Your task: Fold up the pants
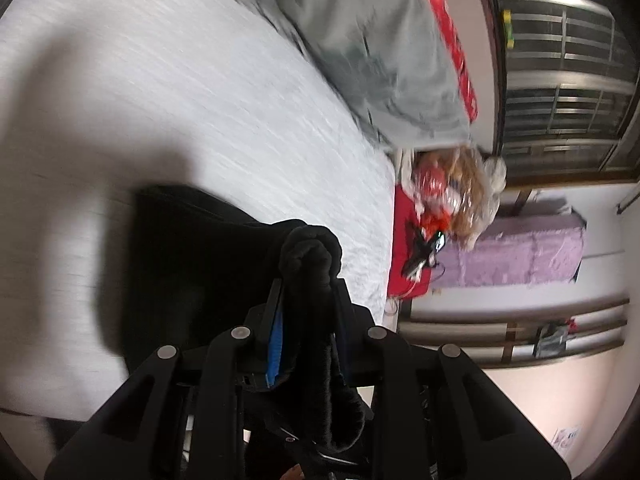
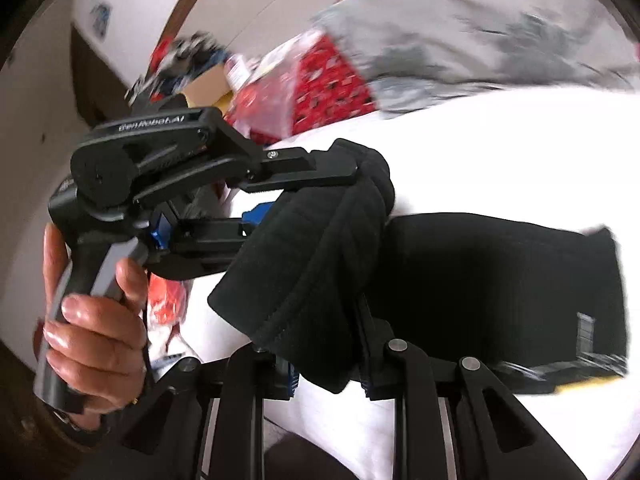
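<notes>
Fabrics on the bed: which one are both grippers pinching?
The black pants. Both the left gripper and the right gripper are clamped on bunched black cloth, while the grey blanket lies untouched at the far end of the white sheet.

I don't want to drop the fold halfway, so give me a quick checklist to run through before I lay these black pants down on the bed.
1. Left gripper clamped on the pants: ok, bunched fabric sits between its fingers.
2. Right gripper clamped on the pants: ok, a thick fold fills it.
3. Both grips close together on the same bunched end: ok.
4. Rest of the pants lying flat on the white bed sheet: cannot tell, blurred.
5. Landing area free of the grey blanket: ok, the blanket lies further back.
</notes>
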Available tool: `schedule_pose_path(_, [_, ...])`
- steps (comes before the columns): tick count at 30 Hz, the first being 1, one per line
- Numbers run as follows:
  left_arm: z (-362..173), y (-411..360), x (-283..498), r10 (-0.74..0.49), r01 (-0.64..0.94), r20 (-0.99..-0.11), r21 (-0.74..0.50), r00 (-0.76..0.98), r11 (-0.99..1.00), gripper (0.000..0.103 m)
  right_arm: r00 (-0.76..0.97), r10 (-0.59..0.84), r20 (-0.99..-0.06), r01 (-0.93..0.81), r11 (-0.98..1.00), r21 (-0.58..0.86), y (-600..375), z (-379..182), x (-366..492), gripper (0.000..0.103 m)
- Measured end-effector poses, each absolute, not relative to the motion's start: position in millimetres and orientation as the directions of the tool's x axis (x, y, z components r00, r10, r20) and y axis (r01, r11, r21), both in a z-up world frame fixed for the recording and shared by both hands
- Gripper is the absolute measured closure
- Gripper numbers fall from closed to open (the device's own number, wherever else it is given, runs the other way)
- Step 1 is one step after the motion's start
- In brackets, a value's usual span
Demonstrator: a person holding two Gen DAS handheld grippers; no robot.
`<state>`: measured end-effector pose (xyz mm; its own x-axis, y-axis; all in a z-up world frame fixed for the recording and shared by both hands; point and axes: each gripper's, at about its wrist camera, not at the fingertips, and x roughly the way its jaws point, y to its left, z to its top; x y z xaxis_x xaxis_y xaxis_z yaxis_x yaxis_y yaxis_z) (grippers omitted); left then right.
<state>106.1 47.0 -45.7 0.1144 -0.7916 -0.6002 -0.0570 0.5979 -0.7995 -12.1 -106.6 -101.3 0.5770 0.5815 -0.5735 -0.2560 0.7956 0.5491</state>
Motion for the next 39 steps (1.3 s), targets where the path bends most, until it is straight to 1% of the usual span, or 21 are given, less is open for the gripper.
schedule_pose_path(3, [-61, -3, 108, -0.774, -0.04, -0.63, -0.777, 0.067, 0.629, 0.084, 0.601, 0.559, -0.572, -0.166, 0.787, 0.595, -155, -117, -17, 0.077])
schedule_pose_path(7, [-85, -52, 111, -0.71, -0.043, -0.704, -0.71, 0.0, 0.703, 0.082, 0.574, 0.544, -0.611, -0.044, 0.766, 0.641, -209, -149, -22, 0.075])
schedule_pose_path(9, [-85, -58, 107, -0.706, -0.038, -0.708, -0.706, -0.008, 0.708, 0.079, 0.567, 0.543, -0.619, -0.028, 0.765, 0.644, -224, -154, -27, 0.066])
schedule_pose_path(10, [-80, -55, 105, -0.713, -0.03, -0.701, -0.713, -0.001, 0.701, 0.077, 0.568, 0.548, -0.614, -0.031, 0.76, 0.65, -231, -154, -31, 0.059])
schedule_pose_path(11, [-74, -50, 104, -0.723, -0.029, -0.691, -0.723, 0.006, 0.69, 0.077, 0.574, 0.559, -0.599, -0.04, 0.749, 0.662, -239, -152, -35, 0.054])
schedule_pose_path(14, [-50, -21, 99, -0.778, -0.019, -0.623, -0.781, 0.079, 0.624, 0.077, 0.598, 0.57, -0.563, -0.053, 0.729, 0.682, -258, -141, -35, 0.044])
schedule_pose_path(15, [-39, -6, 97, -0.789, -0.01, -0.602, -0.795, 0.124, 0.606, 0.075, 0.615, 0.57, -0.545, -0.058, 0.722, 0.69, -266, -136, -36, 0.042])
schedule_pose_path(17, [-24, 21, 95, -0.796, 0.007, -0.572, -0.811, 0.2, 0.585, 0.058, 0.641, 0.562, -0.522, -0.057, 0.714, 0.698, -276, -126, -30, 0.029])
schedule_pose_path(18, [-19, 37, 94, -0.78, 0.008, -0.578, -0.803, 0.24, 0.597, 0.046, 0.647, 0.562, -0.515, -0.057, 0.709, 0.703, -278, -122, -27, 0.026])
schedule_pose_path(19, [-18, 48, 93, -0.744, 0.005, -0.613, -0.771, 0.268, 0.637, 0.04, 0.643, 0.57, -0.512, -0.062, 0.704, 0.707, -278, -120, -20, 0.023])
schedule_pose_path(22, [-32, 65, 91, -0.671, -0.018, -0.691, -0.7, 0.27, 0.714, 0.04, 0.608, 0.586, -0.535, -0.074, 0.713, 0.697, -264, -121, -2, 0.023])
schedule_pose_path(25, [-62, 71, 86, -0.689, -0.068, -0.688, -0.717, 0.228, 0.694, 0.04, 0.574, 0.573, -0.585, -0.062, 0.743, 0.666, -244, -130, 18, 0.023])
schedule_pose_path(28, [-80, 67, 85, -0.656, -0.077, -0.719, -0.685, 0.231, 0.724, 0.04, 0.556, 0.552, -0.622, -0.051, 0.769, 0.637, -232, -140, 29, 0.023])
schedule_pose_path(30, [-92, 56, 88, -0.64, -0.069, -0.736, -0.667, 0.221, 0.742, 0.04, 0.536, 0.53, -0.657, -0.042, 0.794, 0.607, -227, -147, 34, 0.027])
schedule_pose_path(31, [-94, 53, 88, -0.64, -0.065, -0.737, -0.665, 0.217, 0.744, 0.042, 0.524, 0.527, -0.669, -0.048, 0.802, 0.595, -224, -151, 38, 0.045])
schedule_pose_path(32, [-94, 47, 89, -0.632, -0.062, -0.742, -0.658, 0.222, 0.751, 0.042, 0.515, 0.524, -0.678, -0.053, 0.809, 0.585, -223, -152, 39, 0.072])
schedule_pose_path(33, [-91, 44, 91, -0.622, -0.057, -0.746, -0.65, 0.236, 0.758, 0.048, 0.493, 0.533, -0.687, -0.072, 0.812, 0.578, -222, -151, 45, 0.079])
schedule_pose_path(34, [-85, 39, 92, -0.616, -0.045, -0.745, -0.646, 0.258, 0.762, 0.057, 0.498, 0.54, -0.679, -0.085, 0.809, 0.581, -225, -146, 45, 0.082])
schedule_pose_path(35, [-82, 40, 91, -0.611, -0.036, -0.743, -0.643, 0.273, 0.765, 0.06, 0.511, 0.542, -0.668, -0.094, 0.807, 0.583, -229, -141, 44, 0.083])
schedule_pose_path(37, [-83, 33, 97, -0.569, -0.027, -0.772, -0.6, 0.285, 0.8, 0.061, 0.554, 0.53, -0.643, -0.112, 0.812, 0.573, -241, -127, 44, 0.083])
schedule_pose_path(39, [-98, 24, 103, -0.526, -0.042, -0.811, -0.553, 0.257, 0.832, 0.063, 0.533, 0.507, -0.677, -0.08, 0.827, 0.556, -252, -136, 50, 0.083])
